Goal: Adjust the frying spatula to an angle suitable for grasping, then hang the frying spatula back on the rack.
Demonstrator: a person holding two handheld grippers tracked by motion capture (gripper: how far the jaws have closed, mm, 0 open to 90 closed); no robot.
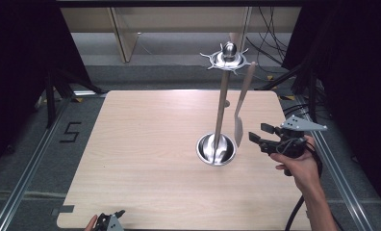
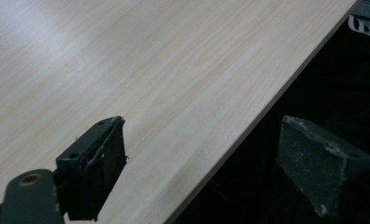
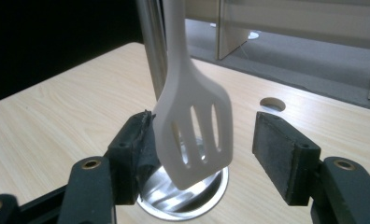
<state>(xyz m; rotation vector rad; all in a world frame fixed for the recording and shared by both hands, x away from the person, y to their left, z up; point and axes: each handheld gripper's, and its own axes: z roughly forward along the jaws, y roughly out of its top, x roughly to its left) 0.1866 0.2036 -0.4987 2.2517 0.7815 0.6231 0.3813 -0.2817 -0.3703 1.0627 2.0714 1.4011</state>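
From above, a white slotted spatula (image 1: 240, 103) hangs by its handle from the hooked crown of a steel utensil stand (image 1: 220, 108), blade dangling beside the pole. The right gripper (image 1: 257, 134) waits just right of the blade, jaws apart. The left gripper (image 1: 112, 216) idles at the table's (image 1: 145, 144) near edge.

Its own view shows jaws spread over that edge, holding nothing.

The right gripper view has the spatula (image 3: 194, 135) between open pads (the left pad (image 3: 138, 140) looks about touching, nothing clamped), free to swing.
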